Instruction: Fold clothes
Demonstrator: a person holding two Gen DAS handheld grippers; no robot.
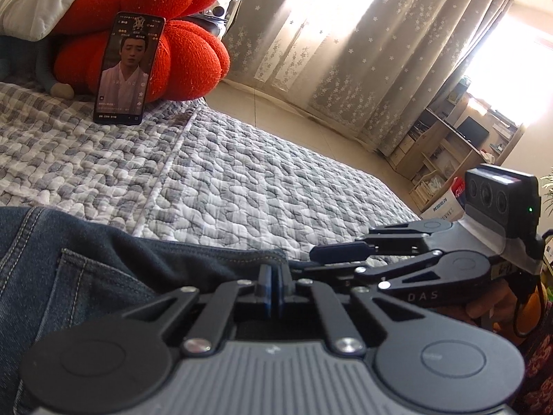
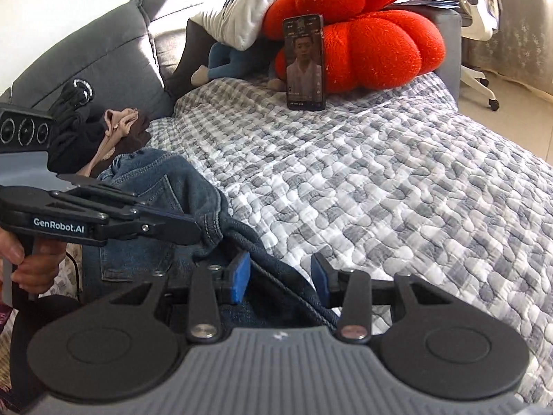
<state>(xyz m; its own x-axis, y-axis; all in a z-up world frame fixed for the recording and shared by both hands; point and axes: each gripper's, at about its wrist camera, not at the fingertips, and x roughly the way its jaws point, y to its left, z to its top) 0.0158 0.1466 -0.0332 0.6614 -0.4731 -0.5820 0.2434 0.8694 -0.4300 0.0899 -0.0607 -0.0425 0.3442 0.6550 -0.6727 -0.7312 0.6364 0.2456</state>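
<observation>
The jeans point(image 2: 166, 186) lie on the bed point(image 2: 380, 173), well in front of the phone point(image 2: 305, 62). The left hand-held gripper point(image 2: 204, 231) pinches their edge; the right hand-held gripper point(image 2: 280, 276), spread, should close squarely on the seam between its pads.

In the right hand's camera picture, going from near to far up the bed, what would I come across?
Blue-padded fingers → jeans → checked quilt → phone propped upright → red cushion.

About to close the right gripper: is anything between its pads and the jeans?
Nothing visible. The jeans edge already runs between the right gripper's open pads; the left gripper grips the denim beside it.
</observation>
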